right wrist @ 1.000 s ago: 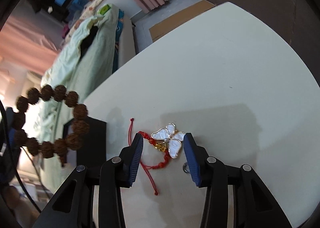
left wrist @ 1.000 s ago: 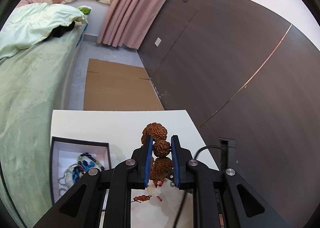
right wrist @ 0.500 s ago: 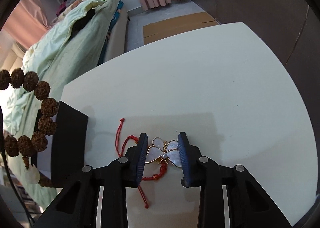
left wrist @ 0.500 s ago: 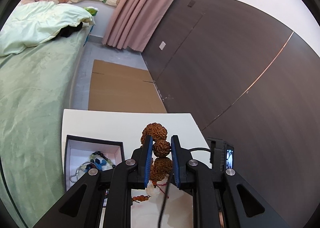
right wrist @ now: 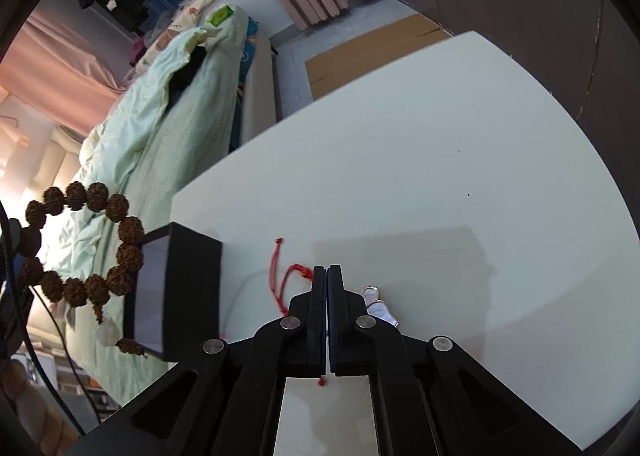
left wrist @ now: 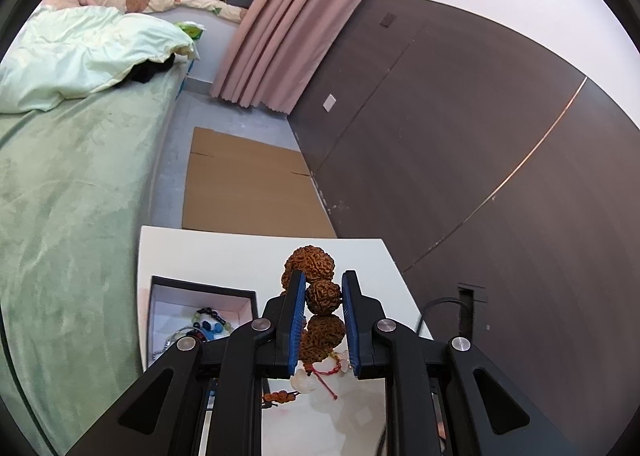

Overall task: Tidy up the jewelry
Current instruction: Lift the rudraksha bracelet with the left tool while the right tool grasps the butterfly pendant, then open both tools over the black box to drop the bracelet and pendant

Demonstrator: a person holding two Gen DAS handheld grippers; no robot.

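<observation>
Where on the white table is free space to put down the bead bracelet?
Bare room: the wide stretch of white table beyond the right gripper, up to the far edge. Crowded: near the black box, where the red cord and butterfly charm lie; the box already holds beads.

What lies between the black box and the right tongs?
Only the red cord on bare white table, in the right wrist view; the right tongs have just closed on it.

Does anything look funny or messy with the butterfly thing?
Yes. The right gripper has just closed, yet the white butterfly pendant sits beside its fingers, not between them. Whether they pinch the red cord is unclear. The pendant looks missed.
</observation>
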